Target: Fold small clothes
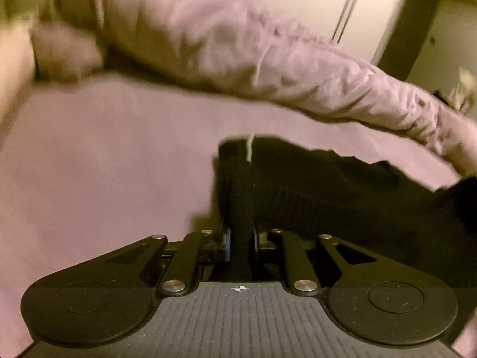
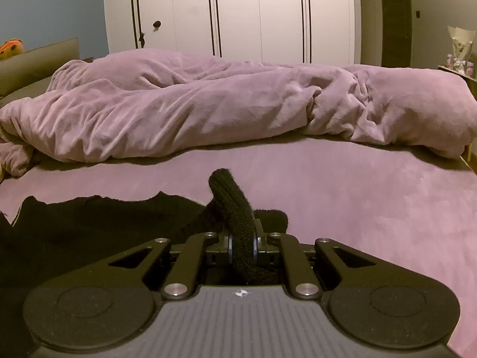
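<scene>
Left gripper (image 1: 241, 240): we clamp the black knit garment (image 1: 313, 185) (its edge).
Right gripper (image 2: 242, 243): we pinch the same garment (image 2: 235, 208) above the pink sheet (image 2: 357, 197).

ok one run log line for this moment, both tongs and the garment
left tongs: shut on black knit garment | right tongs: shut on black knit garment | garment: partly on pink bed sheet

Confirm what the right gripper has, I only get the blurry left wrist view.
Observer: The right gripper is shut on a rolled edge of the black knitted garment.
Operator: Rest of the garment?
Observer: It spreads flat to that gripper's left on the mauve bed sheet.
Operator: Anything past the crumpled mauve duvet?
Observer: A white wardrobe with long dark handles; an orange soft toy sits at far left.
</scene>
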Available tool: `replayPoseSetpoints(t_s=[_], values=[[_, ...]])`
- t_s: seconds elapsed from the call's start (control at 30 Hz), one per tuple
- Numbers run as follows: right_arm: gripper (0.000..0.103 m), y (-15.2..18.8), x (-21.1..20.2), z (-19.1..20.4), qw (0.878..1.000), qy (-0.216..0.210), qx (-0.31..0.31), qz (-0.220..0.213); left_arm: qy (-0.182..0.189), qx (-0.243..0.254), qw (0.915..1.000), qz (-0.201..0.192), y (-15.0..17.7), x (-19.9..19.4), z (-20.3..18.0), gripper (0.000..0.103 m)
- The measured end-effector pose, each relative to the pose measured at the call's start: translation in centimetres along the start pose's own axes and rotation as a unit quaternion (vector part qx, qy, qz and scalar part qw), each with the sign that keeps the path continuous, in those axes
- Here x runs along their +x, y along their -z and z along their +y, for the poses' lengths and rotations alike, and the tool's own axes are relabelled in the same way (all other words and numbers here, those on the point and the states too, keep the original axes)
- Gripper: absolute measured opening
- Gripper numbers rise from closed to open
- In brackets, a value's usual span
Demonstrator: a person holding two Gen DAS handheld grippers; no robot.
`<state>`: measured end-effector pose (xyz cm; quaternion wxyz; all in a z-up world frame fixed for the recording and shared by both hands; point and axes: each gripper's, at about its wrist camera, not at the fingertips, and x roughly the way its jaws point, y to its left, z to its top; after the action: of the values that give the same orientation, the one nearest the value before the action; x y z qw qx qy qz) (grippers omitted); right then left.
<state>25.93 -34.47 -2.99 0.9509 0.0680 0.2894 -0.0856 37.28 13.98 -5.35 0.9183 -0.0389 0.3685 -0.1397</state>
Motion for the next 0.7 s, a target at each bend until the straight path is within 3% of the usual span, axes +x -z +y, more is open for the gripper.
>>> replayPoseSetpoints(t_s=[0.03, 0.17, 0.23, 0.3, 0.43, 0.53, 0.63, 0.7], values=[[0.011, 0.1, -0.1, -0.1, 1.000, -0.001, 0.002, 0.000, -0.021, 0.016, 0.9993, -0.025, 0.3, -1.1, -0.8, 0.012], [0.011, 0.6, -0.2, -0.2, 1.000, 0.001, 0.007, 0.003, -0.018, 0.107, 0.9903, -0.086, 2.3, -4.4, -4.8, 0.013], [0.011, 0.8, 0.0, -0.3, 1.000, 0.002, 0.012, 0.007, 0.000, 0.138, 0.9882, -0.066, 2.9, -3.8, -5.9, 0.026], [0.011, 1.0, 0.3, -0.3, 1.000, 0.004, 0.020, 0.012, -0.007, 0.155, 0.9870, -0.043, 3.2, -2.4, -6.2, 0.045], [0.014, 1.2, 0.4, 0.1, 1.000, -0.001, 0.019, 0.021, -0.021, 0.087, 0.9960, -0.007, 2.1, 0.4, -4.0, 0.058], [0.015, 1.2, 0.6, 0.5, 1.000, -0.003, 0.002, 0.027, -0.006, 0.043, 0.9988, 0.022, 1.5, 1.7, -2.5, 0.046], [0.015, 1.3, 0.8, 0.7, 0.999, -0.007, -0.006, 0.031, 0.007, -0.004, 0.9998, 0.020, 1.1, 1.9, -0.6, 0.014], [0.010, 1.4, 1.0, 0.9, 0.999, -0.007, -0.012, 0.035, 0.012, -0.044, 0.9989, 0.006, 0.7, 1.1, 0.4, 0.009]])
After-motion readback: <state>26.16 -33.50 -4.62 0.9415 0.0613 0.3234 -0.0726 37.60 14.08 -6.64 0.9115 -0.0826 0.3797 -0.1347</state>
